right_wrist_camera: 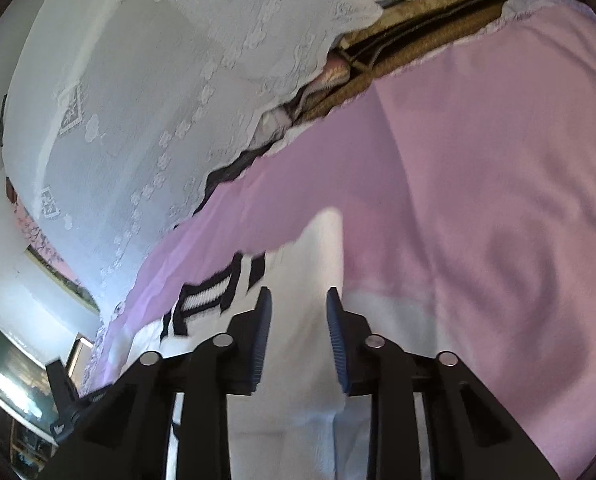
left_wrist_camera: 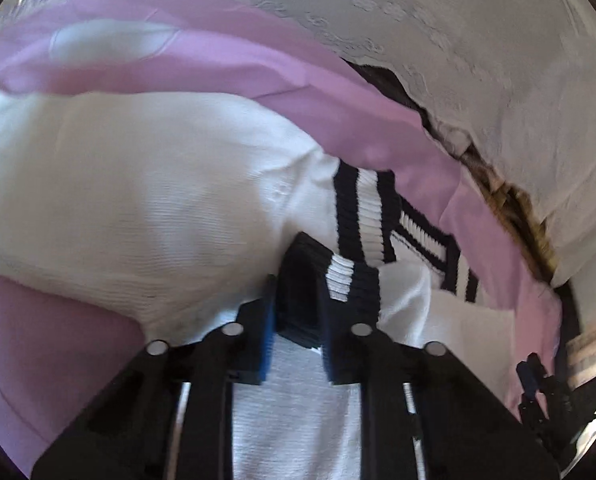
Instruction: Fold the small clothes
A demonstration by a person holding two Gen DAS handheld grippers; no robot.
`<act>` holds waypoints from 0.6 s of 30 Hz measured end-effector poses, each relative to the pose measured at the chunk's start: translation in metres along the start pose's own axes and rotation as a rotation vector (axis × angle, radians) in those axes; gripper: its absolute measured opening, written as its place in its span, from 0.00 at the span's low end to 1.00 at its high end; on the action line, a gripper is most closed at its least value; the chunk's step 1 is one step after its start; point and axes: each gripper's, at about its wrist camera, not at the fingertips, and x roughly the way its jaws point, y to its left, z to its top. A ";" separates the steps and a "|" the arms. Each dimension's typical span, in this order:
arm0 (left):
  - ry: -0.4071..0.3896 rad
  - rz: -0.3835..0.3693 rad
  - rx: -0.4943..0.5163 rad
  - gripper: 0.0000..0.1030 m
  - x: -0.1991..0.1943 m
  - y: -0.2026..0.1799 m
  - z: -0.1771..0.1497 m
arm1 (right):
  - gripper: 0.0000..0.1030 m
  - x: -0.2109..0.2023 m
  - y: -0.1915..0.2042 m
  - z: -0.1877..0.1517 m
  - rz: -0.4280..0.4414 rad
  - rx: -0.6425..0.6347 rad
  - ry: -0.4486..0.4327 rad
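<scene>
So the left tongs (left_wrist_camera: 298, 320) are clamped right down on the dark ribbed cuff (left_wrist_camera: 298, 280) of a white knit garment (left_wrist_camera: 118, 200) – navy-and-white striped trim, looks like a little sweater or jacket. The cuff sits pinched between the blue pads, sticking up and away from the camera. The right tongs (right_wrist_camera: 298, 320) are only partly open, with white fabric of the same garment (right_wrist_camera: 298, 360) running up between the pads – can't tell if they actually press on it, there's a gap showing on both sides. The garment lies spread on a pink sheet (left_wrist_camera: 218, 60), its body stretching off to the left in the left wrist view and the striped bands (left_wrist_camera: 377, 216) bunched toward the right. In the right wrist view the stripes (right_wrist_camera: 214, 300) sit left of the tongs. Past the pink sheet there's a white lace cloth (right_wrist_camera: 138, 100).
</scene>
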 end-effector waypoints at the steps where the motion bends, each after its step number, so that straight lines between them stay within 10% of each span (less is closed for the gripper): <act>1: -0.016 0.004 -0.013 0.14 -0.005 0.004 0.002 | 0.22 -0.001 0.002 0.006 -0.010 -0.006 -0.013; 11: -0.047 0.020 -0.040 0.00 -0.022 0.028 0.008 | 0.21 0.026 0.006 0.018 -0.024 -0.055 0.061; 15: 0.006 -0.028 0.044 0.49 -0.017 0.003 -0.003 | 0.23 0.022 -0.002 0.024 -0.037 -0.045 0.041; 18: 0.009 -0.018 0.064 0.53 -0.012 -0.004 -0.007 | 0.23 0.021 -0.008 0.022 -0.030 -0.014 0.045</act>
